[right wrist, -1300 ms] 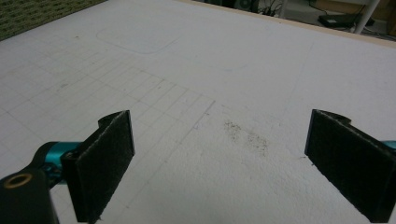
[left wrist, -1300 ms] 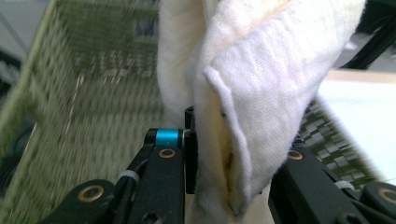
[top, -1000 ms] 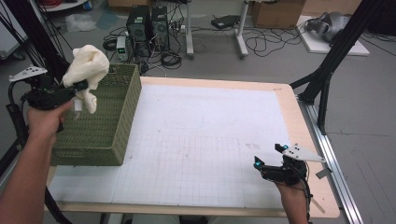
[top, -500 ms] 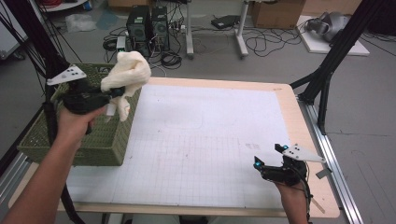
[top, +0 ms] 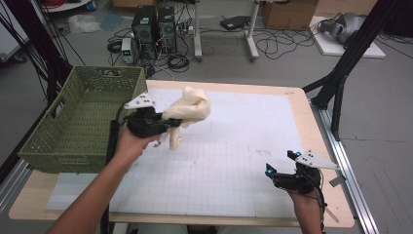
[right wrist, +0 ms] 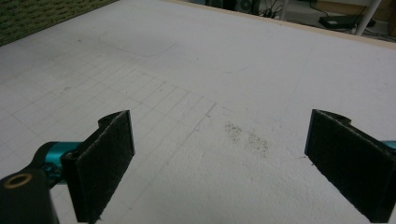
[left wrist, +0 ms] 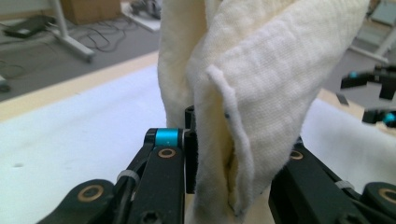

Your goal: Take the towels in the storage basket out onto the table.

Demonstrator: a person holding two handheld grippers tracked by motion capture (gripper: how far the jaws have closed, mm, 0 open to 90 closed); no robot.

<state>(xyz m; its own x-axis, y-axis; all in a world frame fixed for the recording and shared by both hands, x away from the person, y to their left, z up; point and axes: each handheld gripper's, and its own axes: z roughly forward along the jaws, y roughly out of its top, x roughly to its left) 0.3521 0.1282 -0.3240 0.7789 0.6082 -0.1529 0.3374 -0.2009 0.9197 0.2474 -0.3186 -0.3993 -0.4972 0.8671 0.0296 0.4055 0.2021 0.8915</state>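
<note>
A cream cloth (top: 190, 112) hangs bunched over the white mat (top: 234, 146), just right of the green basket (top: 73, 126). My left gripper (top: 168, 124) is shut on the cloth, and in the left gripper view the cloth (left wrist: 243, 93) is pinched between the two black jaws. My right gripper (top: 280, 168) rests near the table's front right corner. Its pads (right wrist: 107, 158) stand wide apart with nothing between them, above bare mat (right wrist: 210, 84).
The green wicker basket sits on the table's left edge, partly overhanging. A black frame post (top: 341, 83) rises at the right. Computer towers (top: 153, 24), cables and boxes lie on the floor beyond the table.
My left gripper has carried the cloth from above the basket rightward and down over the mat. The right gripper has stayed put.
</note>
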